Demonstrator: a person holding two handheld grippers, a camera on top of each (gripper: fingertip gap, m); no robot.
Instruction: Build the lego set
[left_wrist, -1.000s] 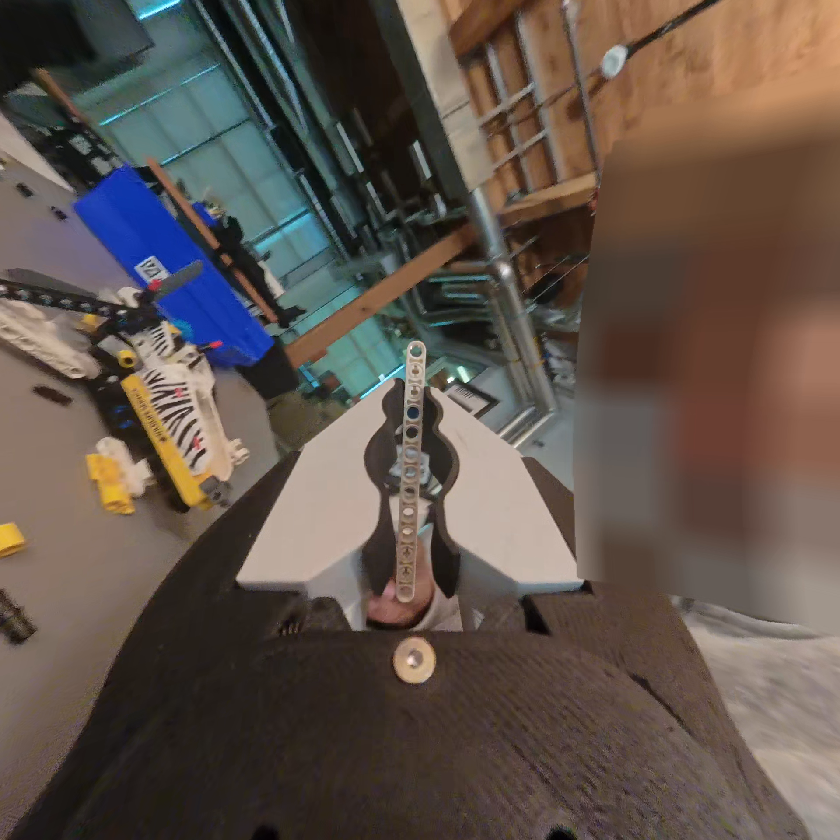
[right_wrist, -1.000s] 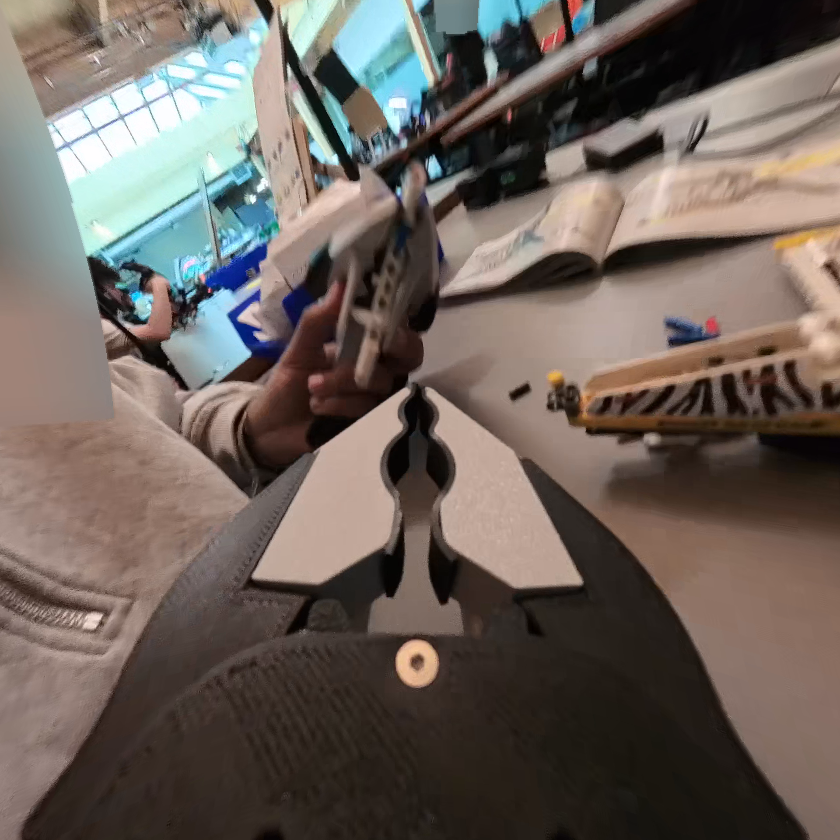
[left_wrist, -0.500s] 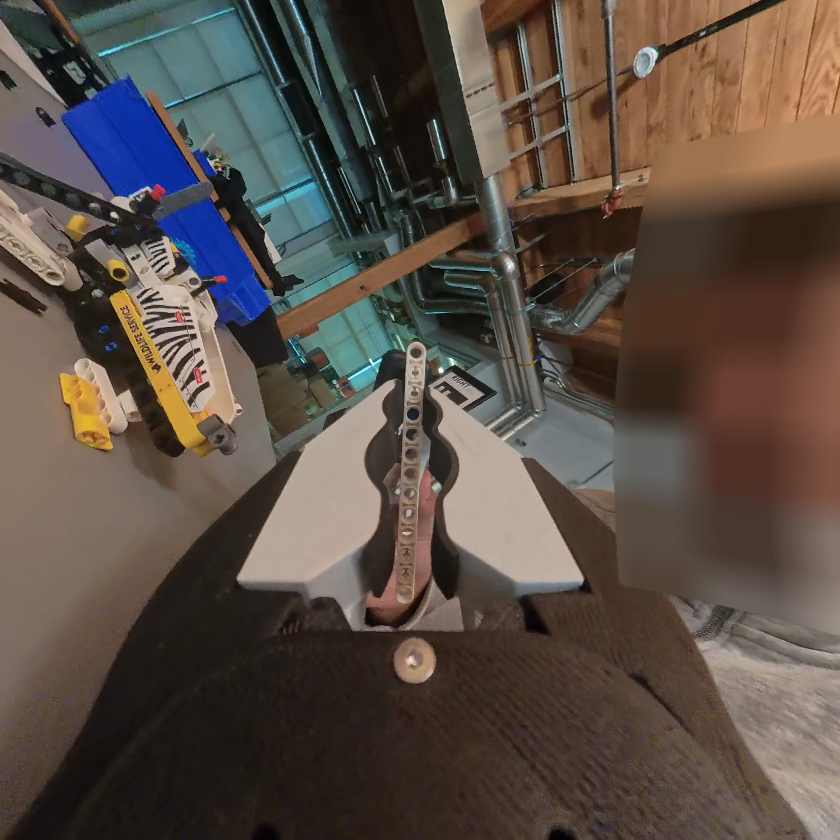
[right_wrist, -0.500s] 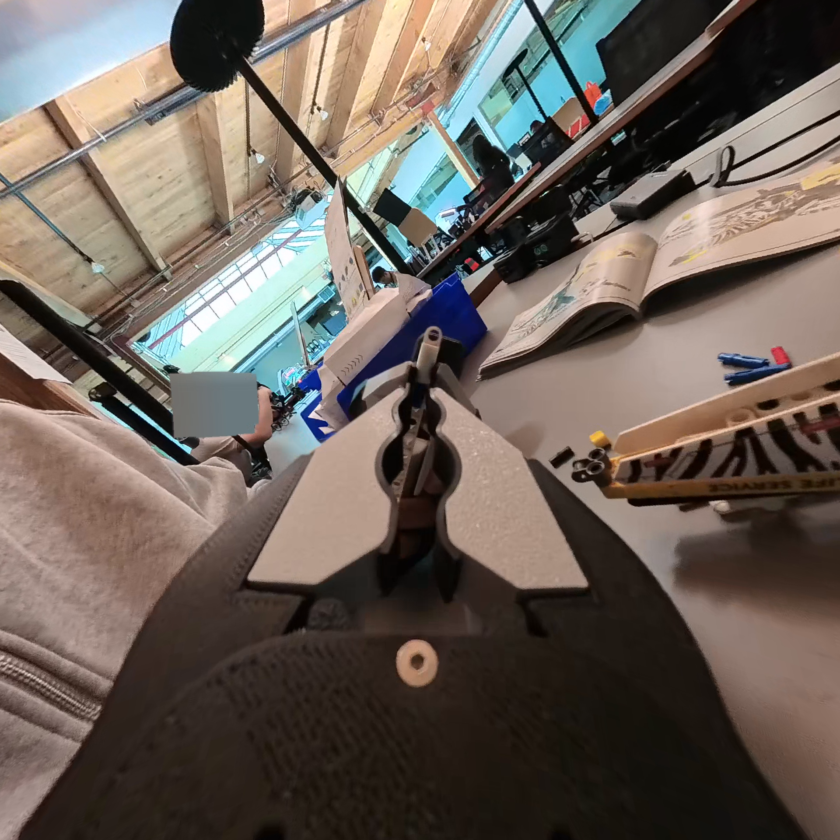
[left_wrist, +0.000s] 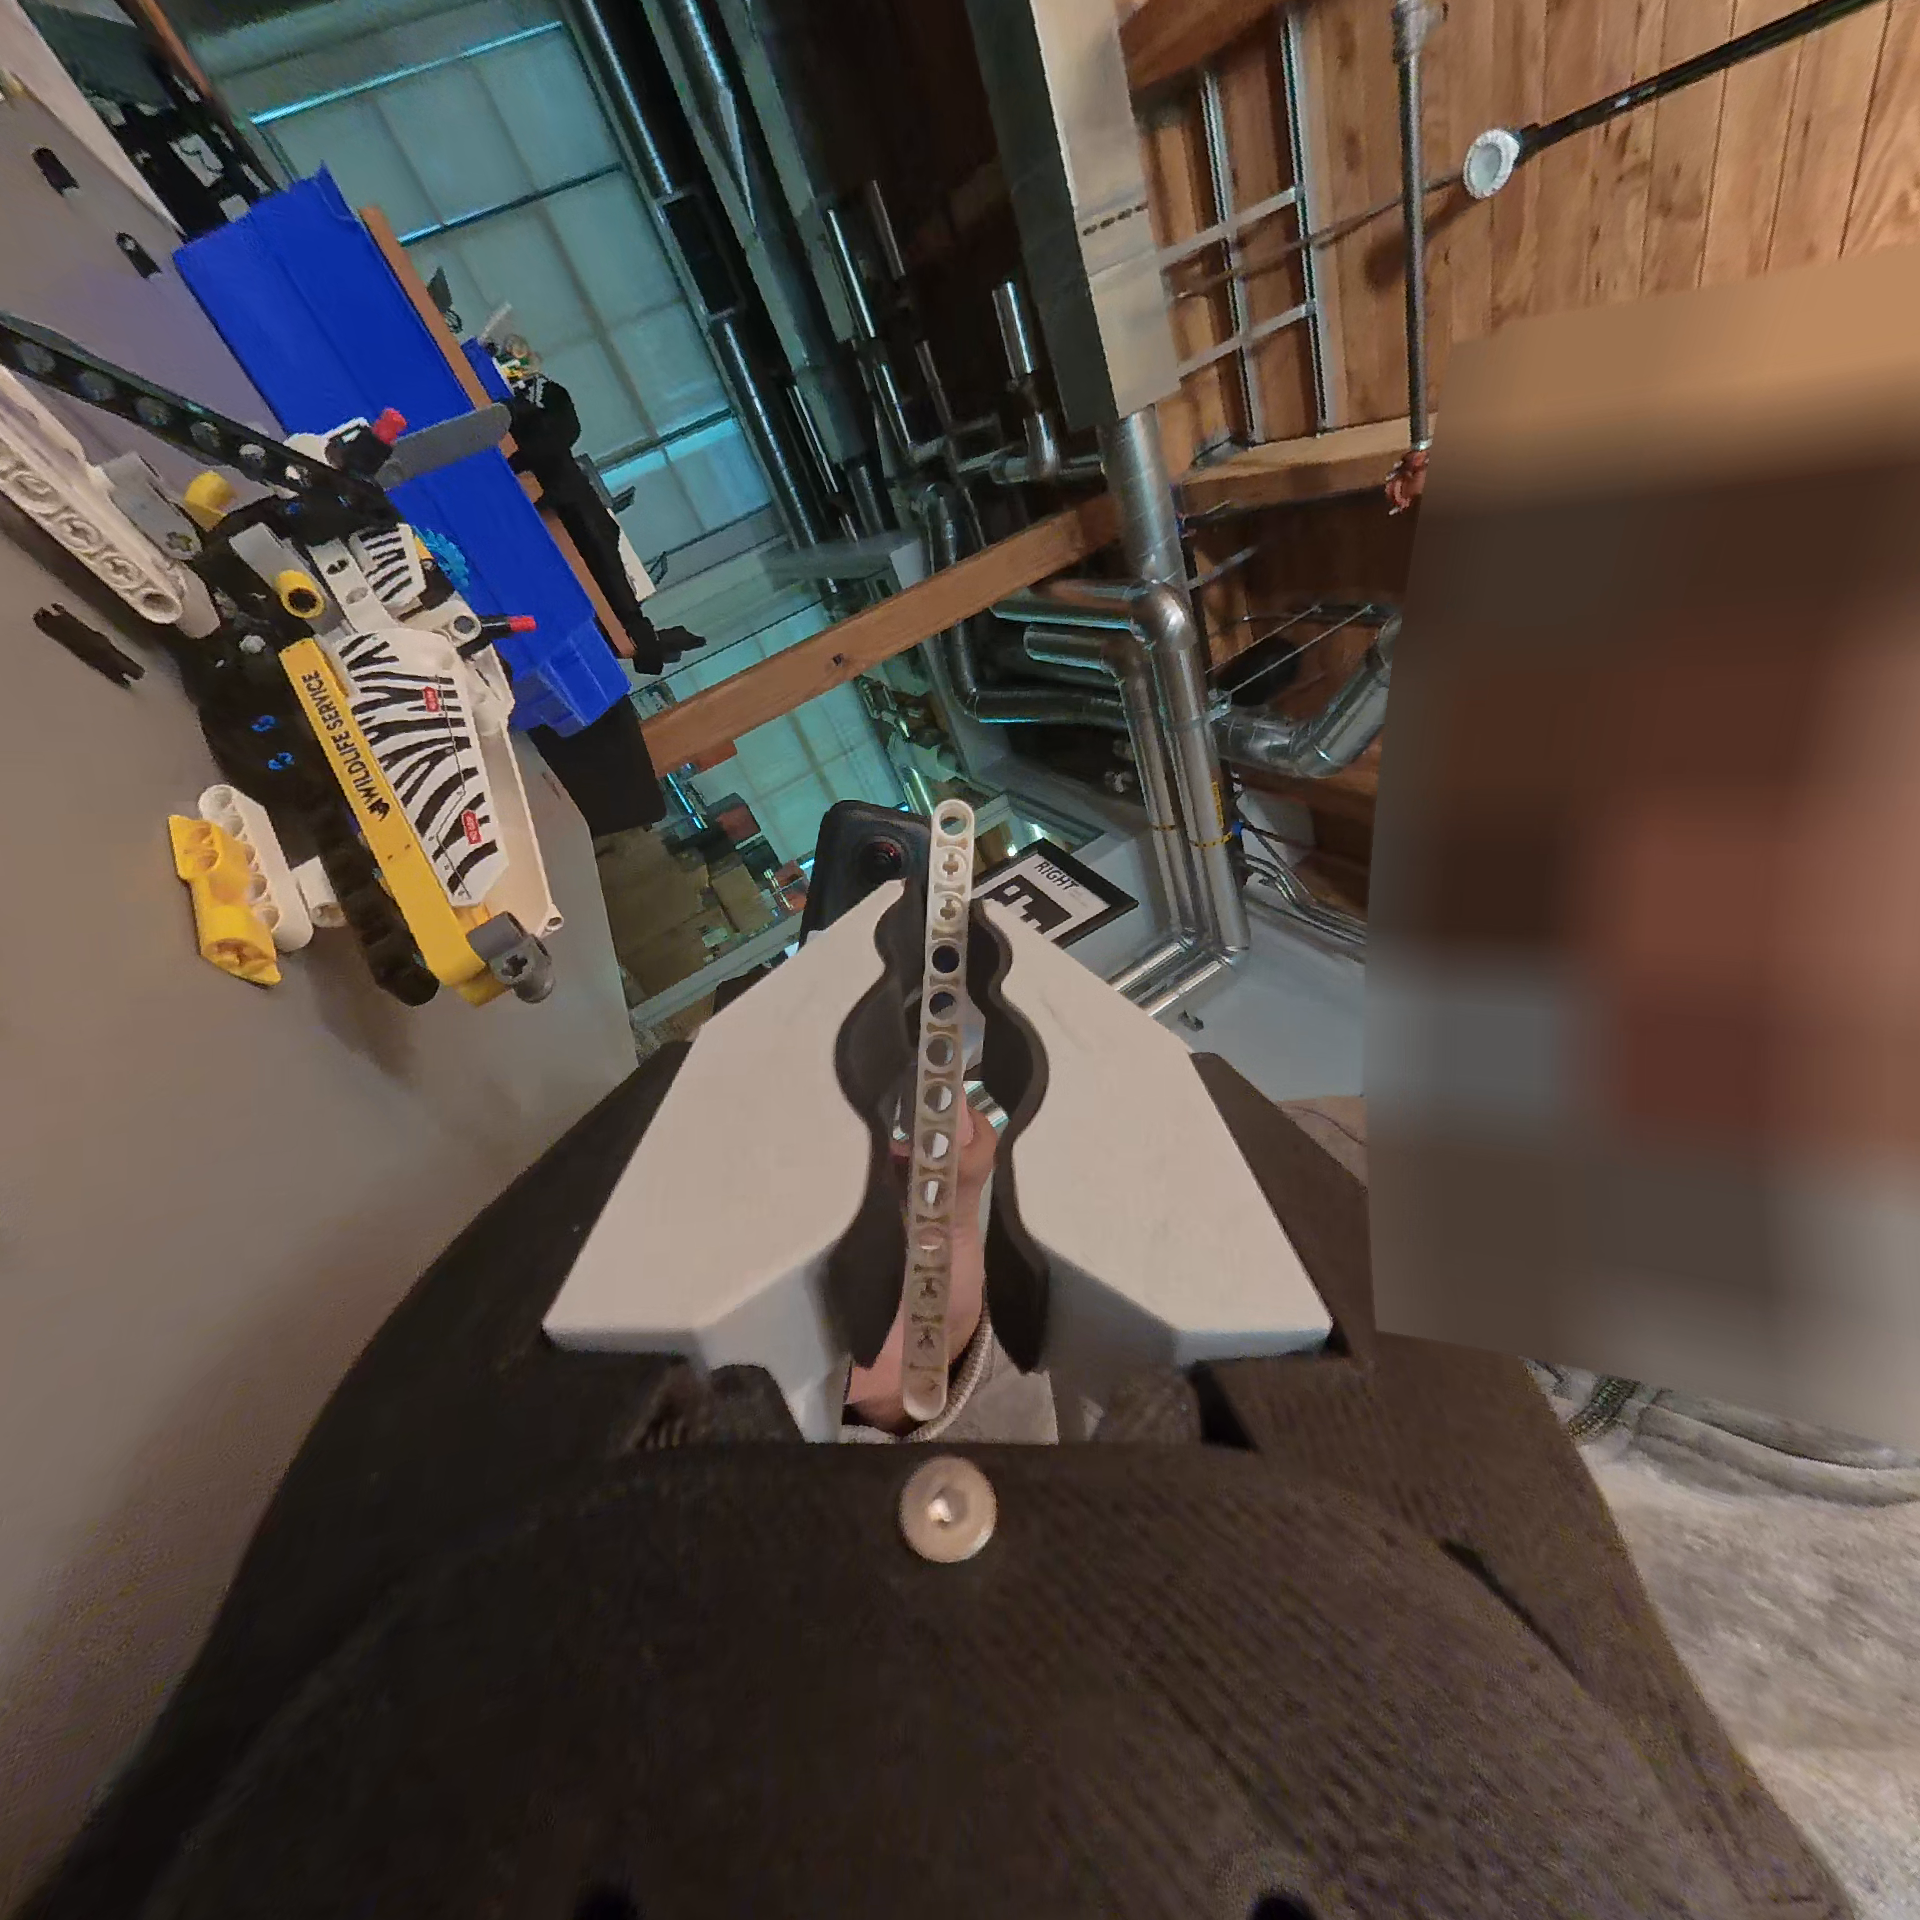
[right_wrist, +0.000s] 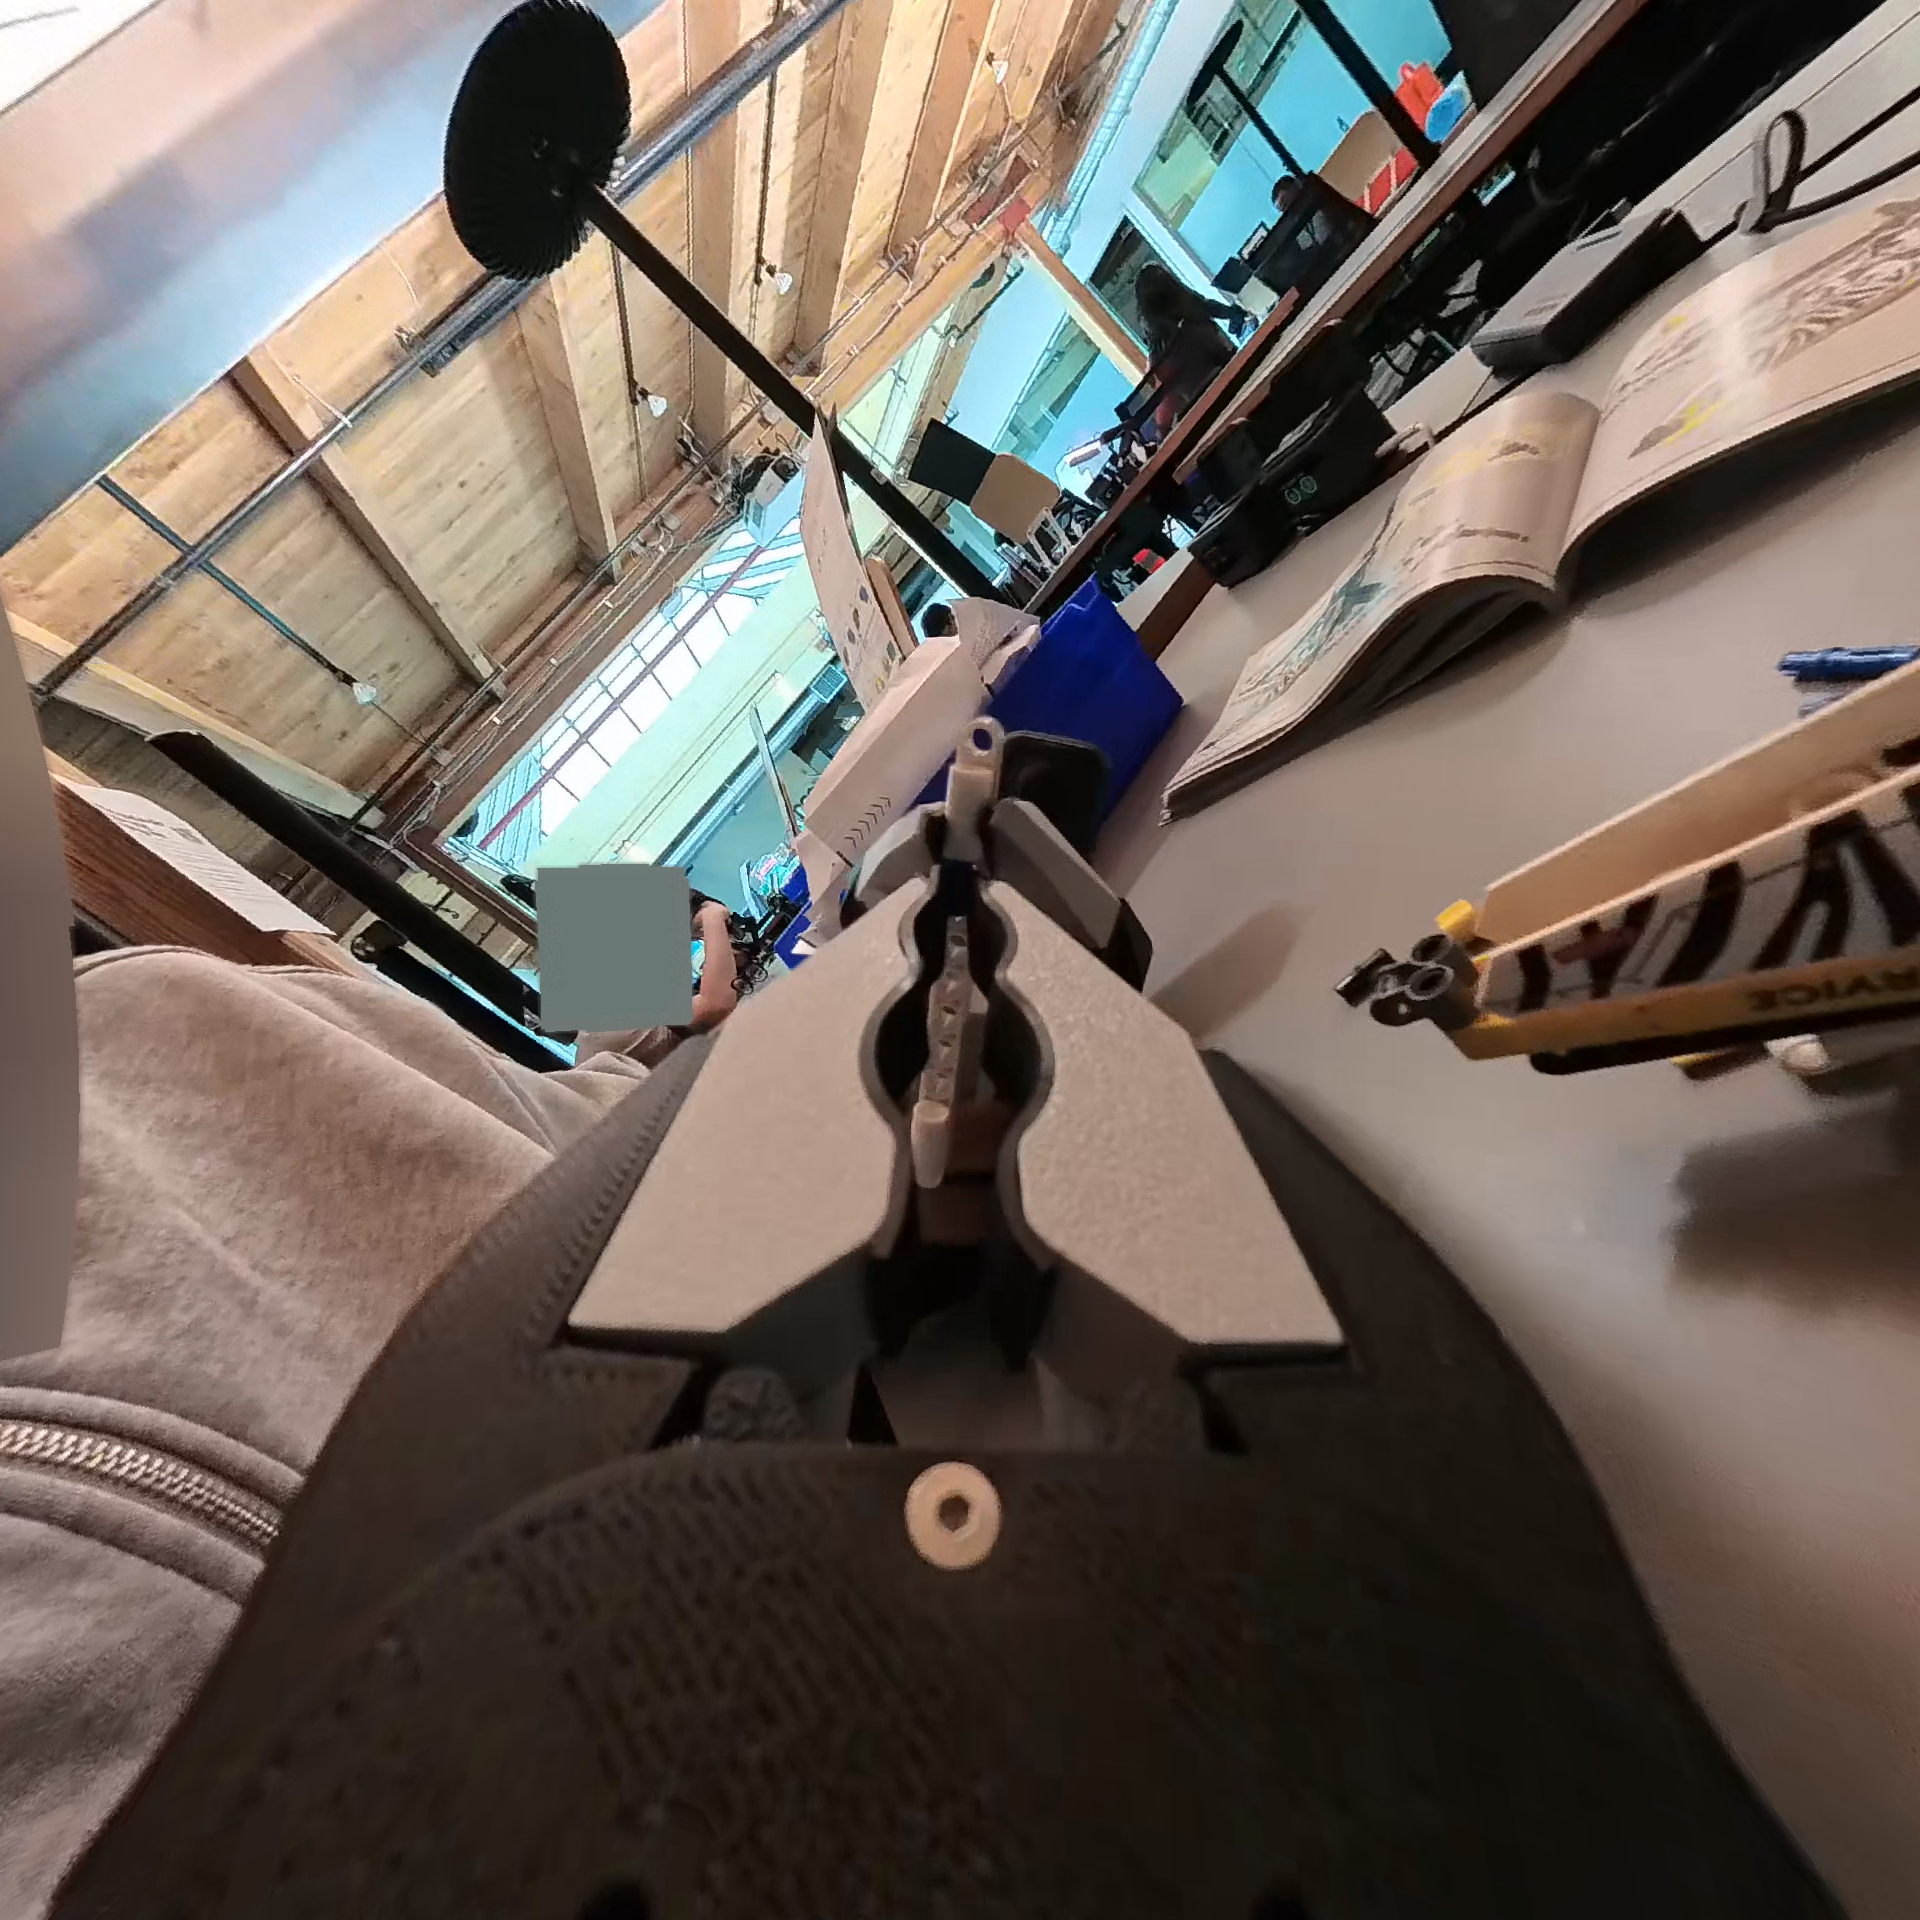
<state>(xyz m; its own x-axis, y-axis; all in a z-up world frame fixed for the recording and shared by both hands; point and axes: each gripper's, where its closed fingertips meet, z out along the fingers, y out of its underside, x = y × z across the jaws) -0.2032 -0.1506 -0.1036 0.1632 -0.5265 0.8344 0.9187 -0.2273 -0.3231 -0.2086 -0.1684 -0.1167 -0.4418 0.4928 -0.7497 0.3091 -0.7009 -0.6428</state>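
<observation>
- The left hand-held gripper (left_wrist: 940, 997) sits at the centre of the left wrist view, clenched on a long white beam with holes (left_wrist: 938, 1101); the beam stands edge-on between the two grey fingers (left_wrist: 748, 1174), its upper end poking past their tips.
- In the right wrist view the right hand-held gripper (right_wrist: 961, 935) points at that same beam (right_wrist: 954, 997); the beam lies in the slot between its grey fingers (right_wrist: 769, 1153); whether they press on it or only stand around it cannot be told.
- Just beyond the right gripper's tips, the fingers of the left gripper (right_wrist: 1049, 873) show around the beam's far end.
- The half-built model with zebra-striped panels and a yellow strip (left_wrist: 405, 748) lies on the grey tabletop (left_wrist: 156, 1195) at the left of the left wrist view; a small yellow piece (left_wrist: 223, 899) and a white piece (left_wrist: 260, 868) lie just beside it.
- In the right wrist view the model (right_wrist: 1683, 956) shows at the right edge; an open instruction booklet (right_wrist: 1538, 509) lies at the upper right; blue pins (right_wrist: 1844, 660) lie between booklet and model.
- A blue bin (left_wrist: 343, 384) stands at the upper left of the left wrist view.
- A grey sweatshirt sleeve (right_wrist: 260, 1195) fills the left of the right wrist view.
</observation>
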